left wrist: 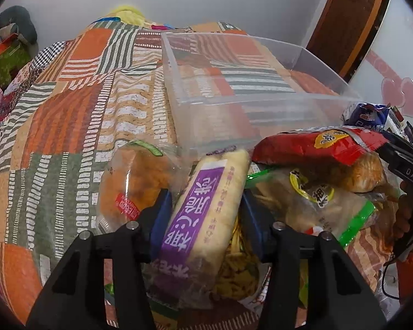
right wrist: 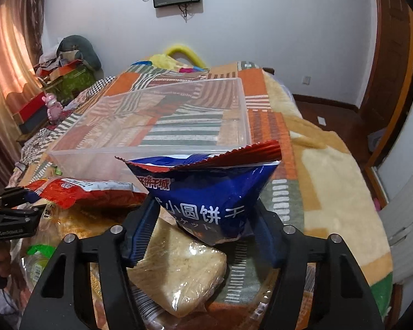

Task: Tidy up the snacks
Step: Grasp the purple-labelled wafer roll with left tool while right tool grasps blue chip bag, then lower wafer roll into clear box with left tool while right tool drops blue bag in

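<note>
Patchwork blanket (left wrist: 68, 115) in orange, green and stripes covers the bed, w/ a clear plastic bin (left wrist: 195, 104) on it, nothing inside as far as I see.

Left claw (left wrist: 205, 206) is closed on a long purple-label bread roll (left wrist: 206, 192), blue pads on both its sides, approx. mid-length. It looks soft and light; the film wrapper is slippery, so I think a hard squeeze will crush it. Holding at the middle seems right. From this claw the bin is at 12 o'clock, just beyond the roll.

Right claw (right wrist: 206, 220) grips a blue biscuit bag (right wrist: 214, 195) at its low narrow end; the top crimp is fanned wide. Prob. light, puffed w/ air, biscuits fragile, foil may slide. The bin (right wrist: 77, 154) is at 11 o'clock from it, near.

A red snack bag (left wrist: 316, 143) and other wrapped breads lie in a pile beside, at 2 o'clock of the left claw.
</note>
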Motion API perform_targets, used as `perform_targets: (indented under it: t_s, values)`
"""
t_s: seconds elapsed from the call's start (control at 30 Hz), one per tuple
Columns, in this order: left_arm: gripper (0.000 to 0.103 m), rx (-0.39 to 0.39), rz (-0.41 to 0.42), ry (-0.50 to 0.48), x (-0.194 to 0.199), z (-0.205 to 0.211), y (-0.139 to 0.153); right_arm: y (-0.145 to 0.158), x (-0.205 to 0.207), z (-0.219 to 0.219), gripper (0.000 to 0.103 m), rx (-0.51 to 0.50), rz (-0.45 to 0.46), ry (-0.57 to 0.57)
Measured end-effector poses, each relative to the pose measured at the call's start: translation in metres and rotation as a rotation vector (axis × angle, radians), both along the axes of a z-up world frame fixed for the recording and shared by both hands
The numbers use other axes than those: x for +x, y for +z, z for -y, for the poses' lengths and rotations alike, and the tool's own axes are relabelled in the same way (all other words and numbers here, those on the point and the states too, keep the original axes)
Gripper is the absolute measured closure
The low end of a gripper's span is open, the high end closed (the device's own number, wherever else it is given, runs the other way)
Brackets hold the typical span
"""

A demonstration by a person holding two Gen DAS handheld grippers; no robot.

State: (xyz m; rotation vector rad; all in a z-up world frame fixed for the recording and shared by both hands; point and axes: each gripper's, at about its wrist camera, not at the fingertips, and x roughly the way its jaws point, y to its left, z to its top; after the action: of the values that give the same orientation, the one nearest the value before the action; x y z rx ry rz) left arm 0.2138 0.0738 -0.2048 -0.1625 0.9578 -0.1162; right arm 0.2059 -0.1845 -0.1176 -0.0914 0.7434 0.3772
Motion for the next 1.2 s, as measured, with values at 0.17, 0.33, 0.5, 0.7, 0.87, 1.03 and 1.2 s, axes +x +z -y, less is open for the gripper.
perform_targets:
  t_s: [0.17, 0.33, 0.5, 0.7, 0.87, 1.03, 1.2]
  values:
    - [0.066, 0.015, 0.020, -0.003, -0.011, 0.003, 0.008, 0.003, -0.003, 0.002, 0.056, 0.001, 0.007, 0.007]
    - [0.066, 0.010, 0.037, 0.016, -0.024, 0.000, 0.017, 0.012, -0.011, 0.004, 0.058, 0.000, 0.044, 0.009]
    - [0.066, -0.011, 0.067, 0.043, -0.040, -0.005, 0.034, 0.023, -0.018, 0.003, 0.059, 0.013, 0.075, 0.012]
    - [0.066, -0.029, 0.143, 0.066, -0.055, -0.007, 0.068, 0.044, -0.027, 0.007, 0.059, 0.058, 0.124, 0.019]
    - [0.066, -0.028, 0.210, 0.067, -0.052, -0.004, 0.098, 0.067, -0.033, 0.004, 0.059, 0.083, 0.196, 0.035]
    - [0.066, -0.001, 0.267, 0.051, -0.034, 0.007, 0.120, 0.075, -0.030, -0.002, 0.059, 0.108, 0.241, 0.040]
    - [0.066, 0.014, 0.293, 0.033, -0.008, 0.018, 0.127, 0.070, -0.012, -0.013, 0.058, 0.120, 0.239, 0.034]
